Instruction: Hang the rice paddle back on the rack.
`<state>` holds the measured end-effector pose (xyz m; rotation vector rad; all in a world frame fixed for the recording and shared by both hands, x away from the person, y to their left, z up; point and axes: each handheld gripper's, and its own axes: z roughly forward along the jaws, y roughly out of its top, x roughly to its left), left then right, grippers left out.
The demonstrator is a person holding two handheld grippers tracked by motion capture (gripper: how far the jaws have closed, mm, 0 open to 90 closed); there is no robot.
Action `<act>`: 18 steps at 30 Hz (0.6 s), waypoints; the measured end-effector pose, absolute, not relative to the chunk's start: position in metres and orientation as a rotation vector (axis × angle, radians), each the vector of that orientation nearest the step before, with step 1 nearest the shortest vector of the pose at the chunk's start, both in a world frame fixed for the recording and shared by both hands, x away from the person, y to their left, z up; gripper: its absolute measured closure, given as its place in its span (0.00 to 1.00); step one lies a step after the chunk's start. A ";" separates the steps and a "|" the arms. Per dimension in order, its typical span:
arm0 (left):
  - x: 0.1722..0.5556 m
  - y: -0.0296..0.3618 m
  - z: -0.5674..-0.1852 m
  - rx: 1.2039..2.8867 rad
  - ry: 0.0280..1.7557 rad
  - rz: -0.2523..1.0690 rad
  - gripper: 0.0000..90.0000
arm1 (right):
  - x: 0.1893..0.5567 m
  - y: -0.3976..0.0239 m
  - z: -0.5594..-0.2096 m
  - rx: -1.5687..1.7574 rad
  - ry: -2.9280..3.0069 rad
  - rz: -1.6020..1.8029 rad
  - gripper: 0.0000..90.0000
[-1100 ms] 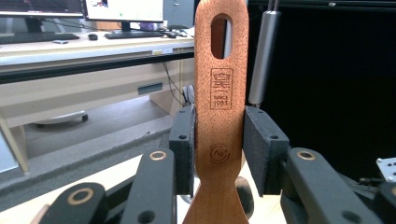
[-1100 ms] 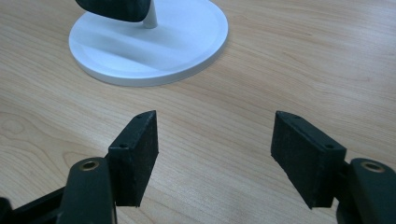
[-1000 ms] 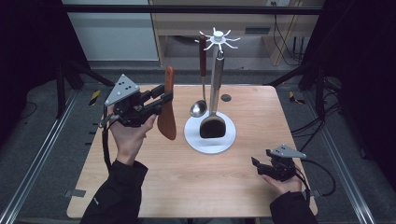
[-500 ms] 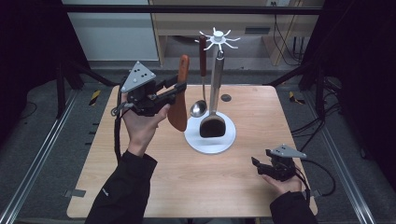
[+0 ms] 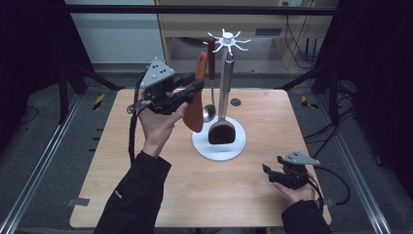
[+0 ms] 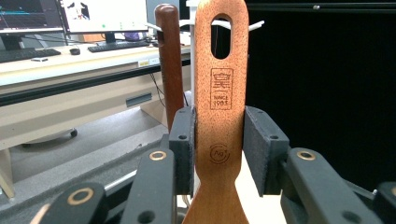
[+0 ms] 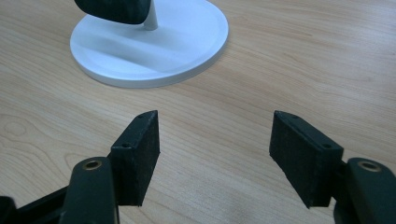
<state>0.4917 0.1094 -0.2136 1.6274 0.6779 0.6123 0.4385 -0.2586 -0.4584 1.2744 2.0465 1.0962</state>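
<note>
Holding the spatula (image 5: 195, 105) upright in the left claw (image 5: 191, 91), pinched at the neck, with the wide blade hanging down toward 6 o'clock and the handle pointing up to 12. Gripping the wood on both flat edges, as the left gripper view is showing (image 6: 219, 112). Sitting just at 9 o'clock of the rack (image 5: 227, 41), with the slot in the handle (image 6: 221, 36) lying a little below the white hooks. Probably needing to go up and toward 3 o'clock to slip the slot over a free hook. Reading "SINCE 1983" under a stamped sign on the handle, and "Ag+" in a small ring lower down. Resting far off at 5 o'clock near the table (image 5: 146, 195) edge, the right claw (image 5: 269, 171), spread wide and pinching nothing (image 7: 212, 154).
</note>
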 end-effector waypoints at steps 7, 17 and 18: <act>0.499 0.102 -0.212 1.633 0.677 0.610 0.73 | 0.439 -0.259 -0.459 1.271 2.046 1.095 0.37; 0.509 0.094 -0.208 1.638 0.688 0.626 0.73 | 0.439 -0.259 -0.458 1.274 2.049 1.098 0.38; 0.510 0.093 -0.207 1.642 0.687 0.628 0.73 | 0.439 -0.259 -0.458 1.274 2.049 1.099 0.38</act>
